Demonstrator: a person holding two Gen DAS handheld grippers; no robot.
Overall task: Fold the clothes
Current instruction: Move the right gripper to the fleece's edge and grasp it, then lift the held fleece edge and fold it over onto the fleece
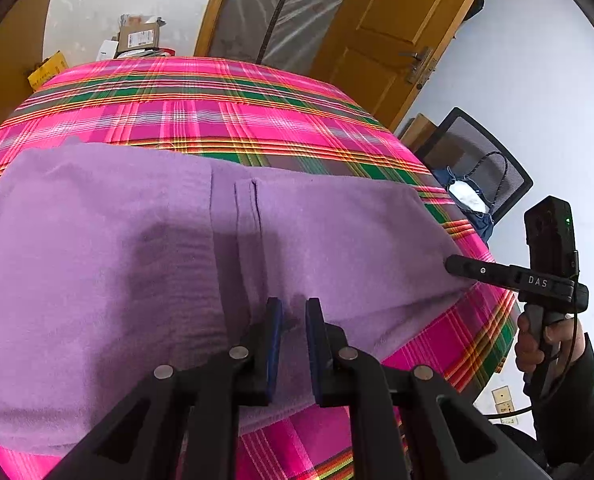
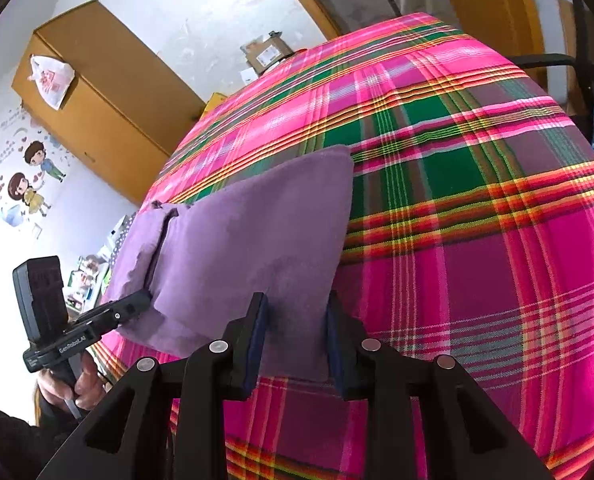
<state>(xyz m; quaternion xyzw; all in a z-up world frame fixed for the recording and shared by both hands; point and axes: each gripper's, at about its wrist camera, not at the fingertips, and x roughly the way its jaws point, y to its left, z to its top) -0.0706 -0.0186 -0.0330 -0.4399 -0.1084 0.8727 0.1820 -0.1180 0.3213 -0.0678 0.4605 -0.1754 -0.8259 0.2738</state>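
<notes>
While you hold both tools low over the plaid cloth [image 2: 477, 184], your left gripper [image 1: 294, 312] has its jaws parted only a little, a narrow gap with the blue pads facing each other. Purple fabric shows in that gap and just ahead of the tips: this is the purple garment [image 1: 137, 264], lying flat and spread wide in front of and to the left of the jaws. Whether the pads actually pinch the near hem, you cannot tell from this angle; the tips sit right at or on the fabric, near the vertical seam and slit that run away from the jaws.

Your right gripper [image 2: 297, 308] stands wider open, its jaws clearly apart. The near right corner of the purple garment [image 2: 249, 248] lies between the two pads, its edge running just inside the right pad. Neither pad presses the cloth together. Beyond these jaws the garment stretches up and to the left, a folded slab on the tabletop.

From the left camera, your right gripper [image 1: 457, 265] shows side-on with its tips touching the garment's right edge, your right hand [image 1: 537, 344] on the grip below. From the right camera, your left gripper [image 2: 139, 306] meets the garment's near left side.
</notes>
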